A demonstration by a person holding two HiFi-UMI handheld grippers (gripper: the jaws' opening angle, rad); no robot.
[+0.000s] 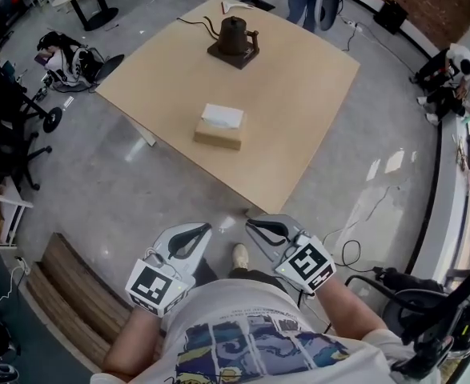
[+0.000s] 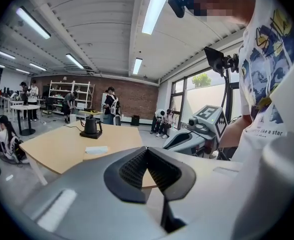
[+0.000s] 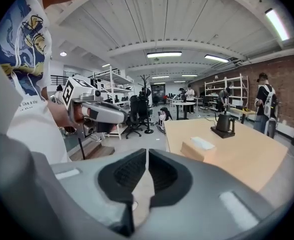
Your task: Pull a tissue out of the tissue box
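- The tissue box [image 1: 218,126] sits on the wooden table [image 1: 315,86], a little in from its near edge, with a white tissue [image 1: 222,116] showing on top. Nothing has been pulled out yet.
- From my grippers the box lies straight ahead and well apart. Both grippers hang short of the table's near edge, close to my body.
- The box's long side runs across my line of approach, so I would meet its broad face first and the tissue behind that.
- Left gripper [image 1: 205,230]: jaws pressed together with nothing between them. It points ahead and inward, so in the left gripper view the box appears to the left of the jaw tips.
- Right gripper [image 1: 252,224]: jaws also pressed together and empty. It angles inward the other way, so in the right gripper view the box lies to the right of the tips.
- Neither hand looks clearly nearer. The box sits about midway between the two tips, perhaps slightly towards the left one.
- I judge that either gripper must open and travel forward over the table edge before it can pinch the tissue.
- A dark kettle [image 1: 233,38] on its base stands beyond the box, well clear of the reach.
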